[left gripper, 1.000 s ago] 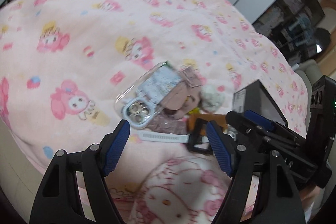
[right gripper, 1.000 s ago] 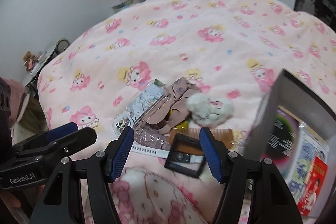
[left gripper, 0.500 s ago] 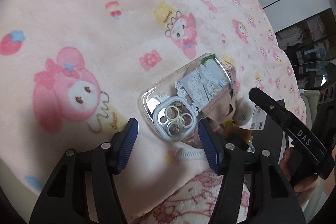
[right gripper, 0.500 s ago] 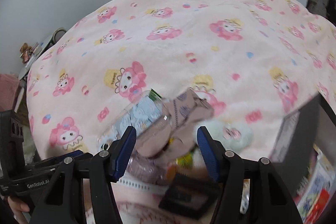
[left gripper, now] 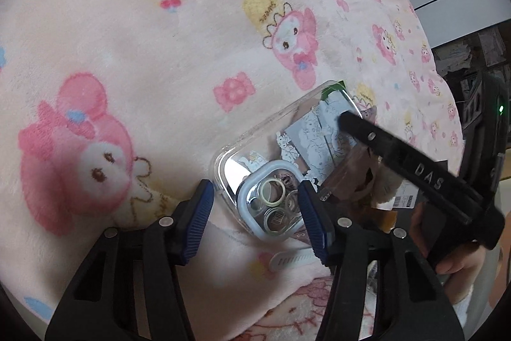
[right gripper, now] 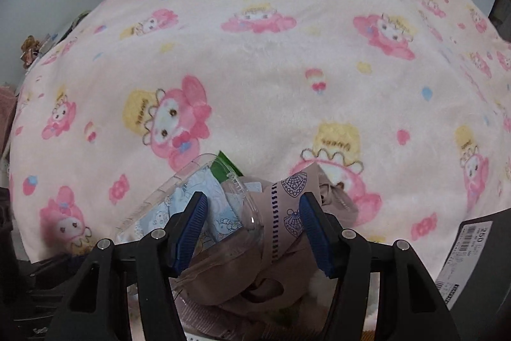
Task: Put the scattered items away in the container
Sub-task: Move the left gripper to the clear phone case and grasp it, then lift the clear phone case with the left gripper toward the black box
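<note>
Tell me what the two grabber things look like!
Both are black plastic claws. The left gripper and the right gripper each have two fingers with ribbed blue pads and small silver screws. From the left camera, the right gripper has white letters "DAS" along its side, and a tiny green light glows on its black body. A white fluffy cuff shows at the person's wrist.

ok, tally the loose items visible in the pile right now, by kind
Clear phone case: 1
Beige patterned sock bundle: 1
White strap: 1
Fluffy white piece: 1
Total: 4. More may be hidden under the socks.
</note>
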{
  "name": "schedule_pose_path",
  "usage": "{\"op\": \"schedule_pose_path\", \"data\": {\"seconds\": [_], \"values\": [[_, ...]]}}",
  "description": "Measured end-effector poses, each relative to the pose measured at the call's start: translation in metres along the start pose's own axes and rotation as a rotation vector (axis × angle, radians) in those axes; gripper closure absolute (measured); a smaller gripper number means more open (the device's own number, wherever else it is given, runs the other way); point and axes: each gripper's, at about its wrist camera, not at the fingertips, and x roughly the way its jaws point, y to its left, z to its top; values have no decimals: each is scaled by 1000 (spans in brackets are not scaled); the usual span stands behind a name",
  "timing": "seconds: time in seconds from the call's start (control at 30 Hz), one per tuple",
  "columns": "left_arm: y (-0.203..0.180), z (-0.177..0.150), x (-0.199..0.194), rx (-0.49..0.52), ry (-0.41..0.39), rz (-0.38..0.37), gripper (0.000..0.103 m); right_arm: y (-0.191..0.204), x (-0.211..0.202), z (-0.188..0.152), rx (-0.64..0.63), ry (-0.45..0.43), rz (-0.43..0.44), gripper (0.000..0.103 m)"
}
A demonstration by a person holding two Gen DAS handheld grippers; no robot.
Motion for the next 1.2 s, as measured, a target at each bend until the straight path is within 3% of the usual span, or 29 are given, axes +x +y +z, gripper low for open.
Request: {"op": "schedule_pose_path", "data": {"seconds": [0.07,0.17,0.27,0.33,0.4,0.47,0.7,0.9,1.0,1.1,1.2], "values": [[-1,2,-11,-1,-18,-35,48,2,-2,-4,14,19,49,52],[0,4,-31,13,-72,-29,48,6,-19,-10,16,3,79,52],[8,8,-40,-16,-62,-76,49,13,-40,-23,17,11,190,54],[10,9,-44,-5,-79,-49,49,27,-50,-37,-27,39,254,54],[15,9,-43,8,-89,10,49,41,-57,-53,-75,52,225,54],[19,9,-38,-8,-70,0,49,42,-60,-58,-86,37,164,54],[10,-3,-31,23,-32,13,49,8,-45,-20,-11,-40,32,54],[11,0,-9,14,-5,42,52,13,-13,8,-9,-29,85,55],[12,2,-8,9,-6,25,53,18,-2,7,-26,17,119,66],[13,3,-14,12,-18,6,53,21,-16,-5,-45,0,110,66],[10,7,-24,23,-45,-18,53,22,-44,-23,-36,-14,154,66]]}}
